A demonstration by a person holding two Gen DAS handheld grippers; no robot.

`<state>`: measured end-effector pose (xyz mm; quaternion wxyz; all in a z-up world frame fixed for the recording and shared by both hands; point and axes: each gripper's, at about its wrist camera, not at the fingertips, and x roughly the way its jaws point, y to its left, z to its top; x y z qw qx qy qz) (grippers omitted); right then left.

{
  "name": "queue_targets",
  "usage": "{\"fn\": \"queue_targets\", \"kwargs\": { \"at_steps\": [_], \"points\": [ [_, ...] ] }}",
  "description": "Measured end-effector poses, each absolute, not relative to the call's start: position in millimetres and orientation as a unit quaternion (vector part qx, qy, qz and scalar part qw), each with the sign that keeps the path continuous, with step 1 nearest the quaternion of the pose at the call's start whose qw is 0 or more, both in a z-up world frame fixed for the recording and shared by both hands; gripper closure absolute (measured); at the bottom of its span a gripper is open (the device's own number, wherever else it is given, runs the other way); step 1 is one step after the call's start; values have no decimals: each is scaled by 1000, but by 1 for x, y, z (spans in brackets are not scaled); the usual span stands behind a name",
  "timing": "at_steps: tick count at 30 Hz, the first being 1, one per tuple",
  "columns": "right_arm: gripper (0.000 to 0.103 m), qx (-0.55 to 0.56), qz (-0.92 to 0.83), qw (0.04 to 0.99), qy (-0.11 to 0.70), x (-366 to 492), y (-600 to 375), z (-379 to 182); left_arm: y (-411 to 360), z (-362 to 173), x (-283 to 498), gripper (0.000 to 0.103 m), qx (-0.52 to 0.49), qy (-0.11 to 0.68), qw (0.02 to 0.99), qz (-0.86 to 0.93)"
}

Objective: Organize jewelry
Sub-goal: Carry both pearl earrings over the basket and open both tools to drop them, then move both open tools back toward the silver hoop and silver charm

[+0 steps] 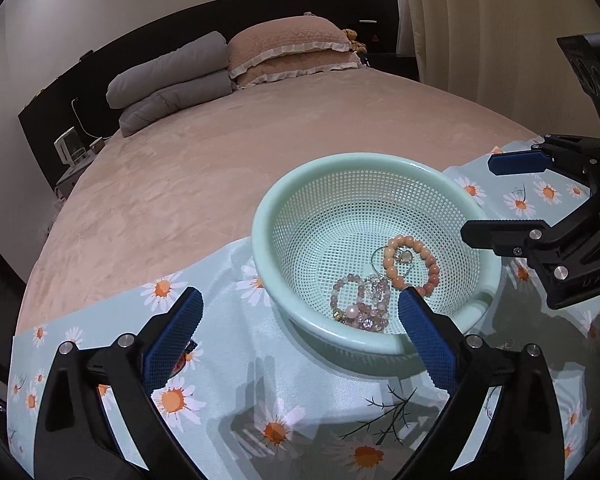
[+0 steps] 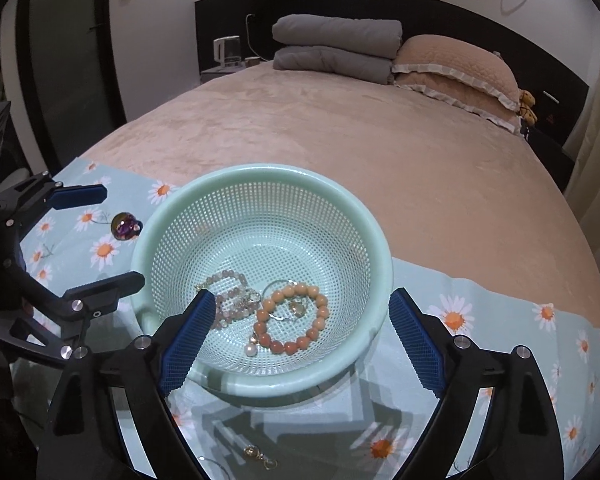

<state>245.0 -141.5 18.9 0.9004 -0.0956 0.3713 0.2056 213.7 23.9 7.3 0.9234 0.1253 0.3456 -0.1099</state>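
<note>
Daisy-print cloth [image 2: 499, 320] covers the near end of a pink bed [image 2: 339, 128], with a mint mesh basket [image 2: 260, 172] on it. Left to right: purple bauble [image 2: 124, 225] on the cloth, just left of the basket; left gripper [image 1: 300, 328] with jaws spread wide, nothing between them — its right finger overlapping the basket rim. Inside lie a pale pink bracelet [image 2: 228, 300] and an orange bead bracelet [image 2: 296, 320]. Right gripper [image 2: 300, 332] also gapes empty, straddling the basket's near side — a gold pendant [image 2: 260, 456] lies on the cloth beneath it.

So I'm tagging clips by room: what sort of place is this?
A bedroom, most likely. A bed fills the view, with pillows and a folded grey duvet against a dark headboard.
</note>
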Motion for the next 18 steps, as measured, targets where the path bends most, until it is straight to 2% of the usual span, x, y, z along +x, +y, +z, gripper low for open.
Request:
{"fn": "queue_targets", "kwargs": {
  "at_steps": [18],
  "points": [
    [17, -100, 200, 901, 371, 180, -164, 40, 2, -2, 156, 6, 107, 380, 909, -132]
  ]
}}
